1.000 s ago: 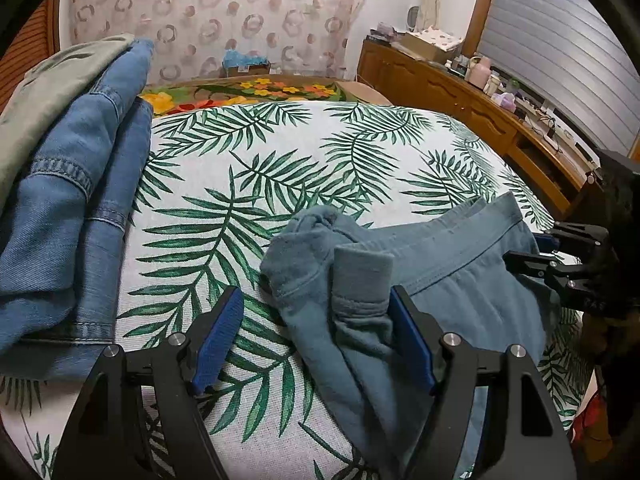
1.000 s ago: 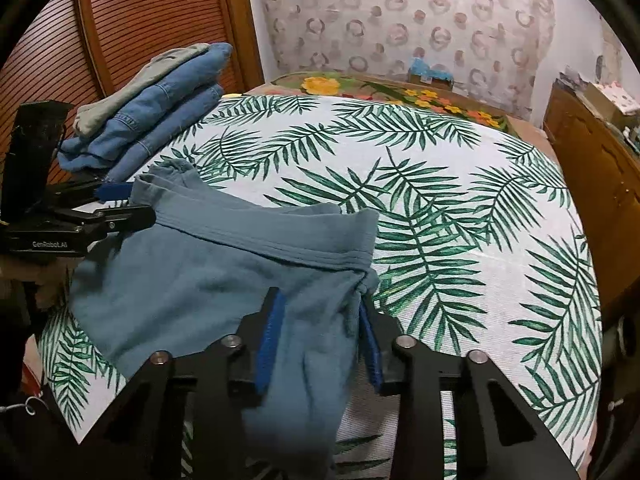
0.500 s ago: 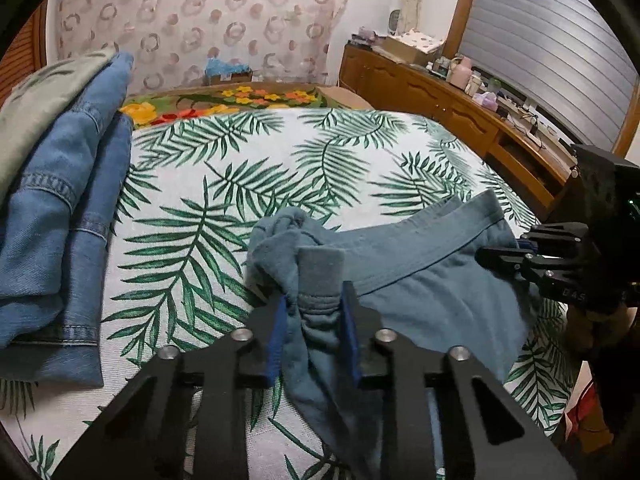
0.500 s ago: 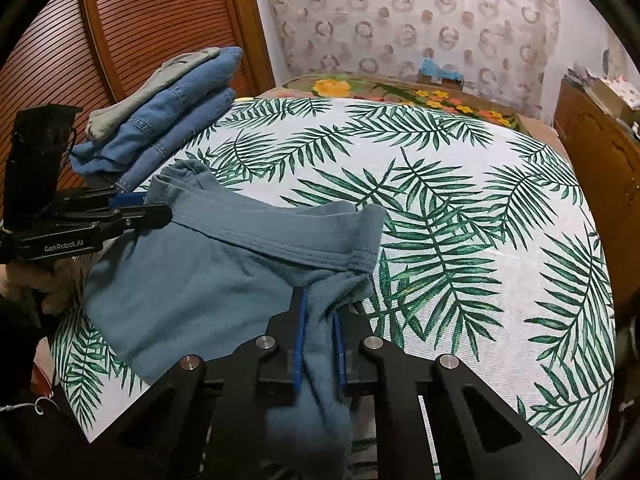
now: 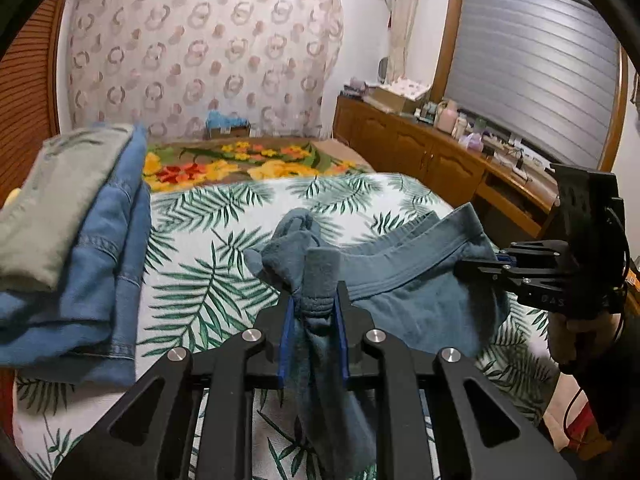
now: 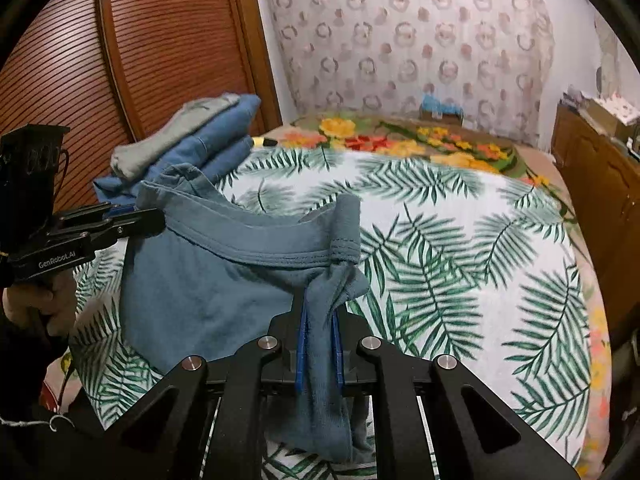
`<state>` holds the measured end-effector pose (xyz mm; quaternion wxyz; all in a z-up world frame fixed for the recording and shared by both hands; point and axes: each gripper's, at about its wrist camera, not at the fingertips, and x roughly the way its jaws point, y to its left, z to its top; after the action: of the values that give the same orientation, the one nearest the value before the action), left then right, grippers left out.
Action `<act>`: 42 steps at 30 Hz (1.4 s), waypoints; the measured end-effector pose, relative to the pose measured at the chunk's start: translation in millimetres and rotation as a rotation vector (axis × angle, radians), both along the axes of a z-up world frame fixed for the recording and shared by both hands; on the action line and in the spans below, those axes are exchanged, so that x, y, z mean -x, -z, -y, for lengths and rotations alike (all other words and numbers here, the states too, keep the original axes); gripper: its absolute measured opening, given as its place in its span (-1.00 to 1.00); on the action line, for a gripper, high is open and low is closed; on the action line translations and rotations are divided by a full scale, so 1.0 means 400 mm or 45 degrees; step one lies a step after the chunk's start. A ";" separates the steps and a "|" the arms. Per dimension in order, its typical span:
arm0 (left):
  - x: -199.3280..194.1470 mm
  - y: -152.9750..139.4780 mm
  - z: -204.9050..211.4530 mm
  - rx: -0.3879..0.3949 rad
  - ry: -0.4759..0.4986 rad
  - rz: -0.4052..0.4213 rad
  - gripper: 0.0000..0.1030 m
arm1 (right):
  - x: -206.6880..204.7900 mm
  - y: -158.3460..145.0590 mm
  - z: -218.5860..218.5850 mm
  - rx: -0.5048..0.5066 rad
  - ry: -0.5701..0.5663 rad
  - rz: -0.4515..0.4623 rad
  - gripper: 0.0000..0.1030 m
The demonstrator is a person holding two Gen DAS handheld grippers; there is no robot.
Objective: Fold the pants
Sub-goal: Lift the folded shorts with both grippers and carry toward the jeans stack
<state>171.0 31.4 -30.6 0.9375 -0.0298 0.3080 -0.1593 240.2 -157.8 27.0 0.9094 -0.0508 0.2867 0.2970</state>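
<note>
Soft, even indoor light filled both fisheye views; edges bowed and darkened at the corners, while the folded clothes pile (image 5: pixel 68 240) at left smeared with motion blur

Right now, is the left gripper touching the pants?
Touching. The left wrist view shows the left gripper with both blue pads pressed on a bunched corner of the pants.

The pants (image 5: pixel 420 300) are teal-blue, soft knit, with a stitched waistband (image 6: pixel 256 246). They hang over a leaf-print bed (image 6: pixel 460 248), the waistband stretched in a sagging line between 2 pinched, bunched corners. Below it the cloth drapes down, 1 end trailing low. The far corner curls up in a crumple.
</note>
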 end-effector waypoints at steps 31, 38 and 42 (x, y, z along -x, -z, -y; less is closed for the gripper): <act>0.022 -0.152 -0.167 0.031 -0.181 0.247 -0.64 | -0.036 -0.166 -0.108 0.034 -0.162 0.284 -0.80; -0.001 -0.157 -0.232 0.025 -0.276 0.242 -0.64 | -0.122 -0.177 -0.164 0.036 -0.243 0.295 -0.80; -0.011 -0.166 -0.272 0.009 -0.335 0.248 -0.64 | -0.169 -0.186 -0.206 0.035 -0.298 0.319 -0.80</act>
<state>175.5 140.0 35.8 0.9755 -0.0576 0.2086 -0.0385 308.0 -75.3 101.6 0.8965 -0.1328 0.1672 0.3882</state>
